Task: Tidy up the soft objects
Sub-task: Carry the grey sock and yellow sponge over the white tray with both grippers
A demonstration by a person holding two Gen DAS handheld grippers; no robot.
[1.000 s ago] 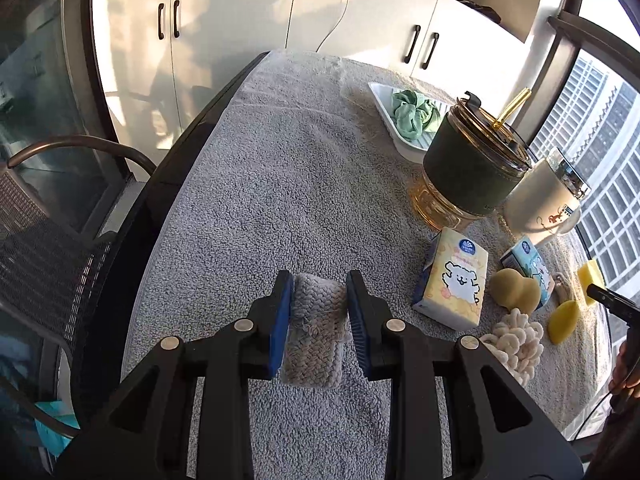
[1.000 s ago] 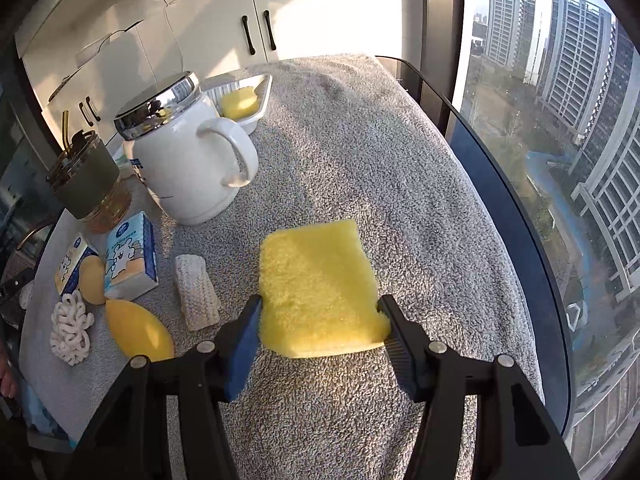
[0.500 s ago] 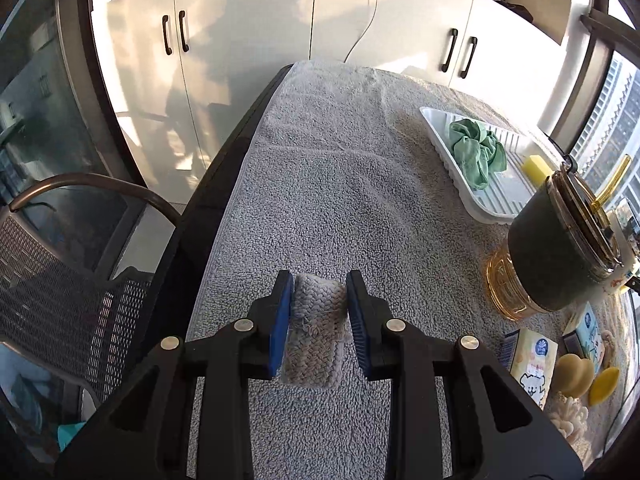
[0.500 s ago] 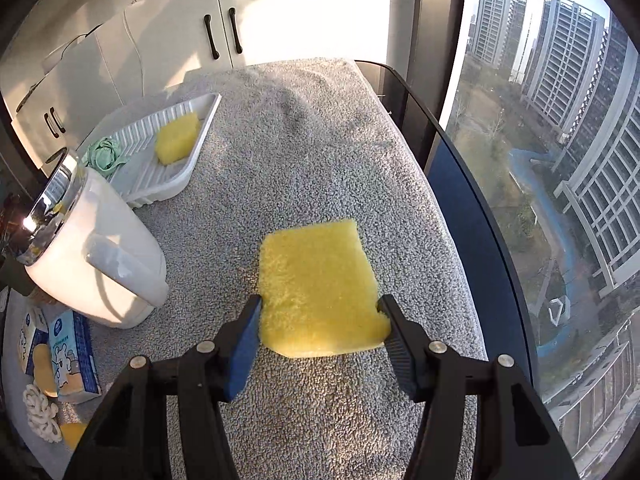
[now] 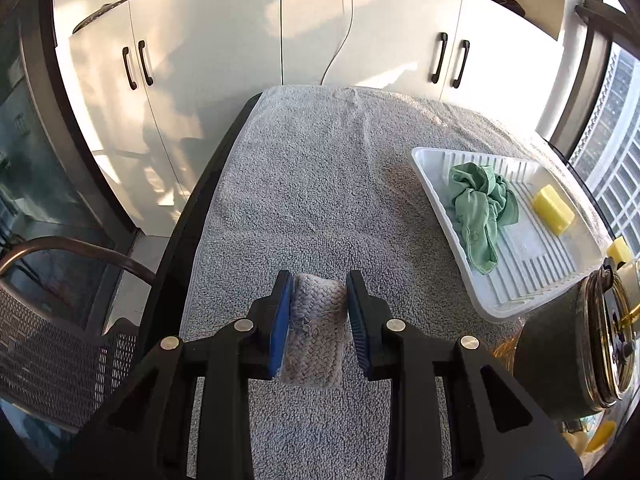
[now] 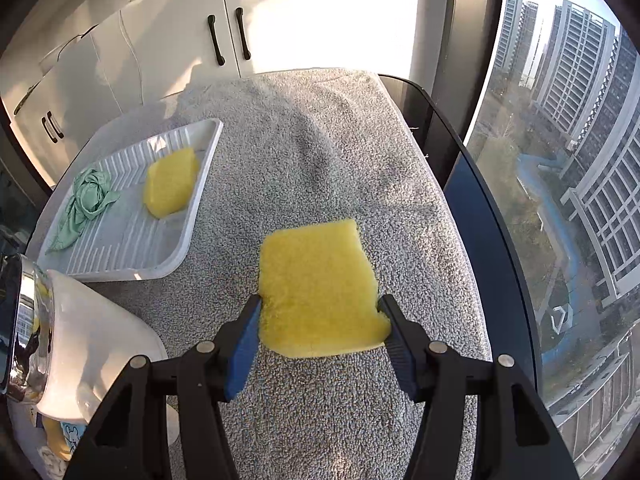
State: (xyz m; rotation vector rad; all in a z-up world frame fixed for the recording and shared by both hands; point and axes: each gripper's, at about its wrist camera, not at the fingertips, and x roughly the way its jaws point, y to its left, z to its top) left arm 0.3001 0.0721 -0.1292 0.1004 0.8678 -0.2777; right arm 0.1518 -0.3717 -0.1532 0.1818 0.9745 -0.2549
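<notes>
My left gripper (image 5: 318, 294) is shut on a grey braided pad (image 5: 314, 332) and holds it above the towel-covered table. My right gripper (image 6: 320, 312) is shut on a flat yellow sponge (image 6: 320, 288), also held above the towel. A white ribbed tray (image 5: 532, 276) lies ahead to the right in the left wrist view and ahead to the left in the right wrist view (image 6: 120, 248). It holds a crumpled green cloth (image 5: 482, 208) (image 6: 86, 196) and a small yellow sponge (image 5: 554, 210) (image 6: 172, 188).
A dark tumbler with a gold base (image 5: 576, 356) stands right of my left gripper. A white mug with a chrome lid (image 6: 76, 352) stands left of my right gripper. White cabinets (image 5: 280, 20) are behind the table. A mesh chair (image 5: 52, 344) is at the left.
Both grippers have moved forward along the table with their loads. The tray is now much nearer in both views, and the small items near the front have dropped out of sight.
</notes>
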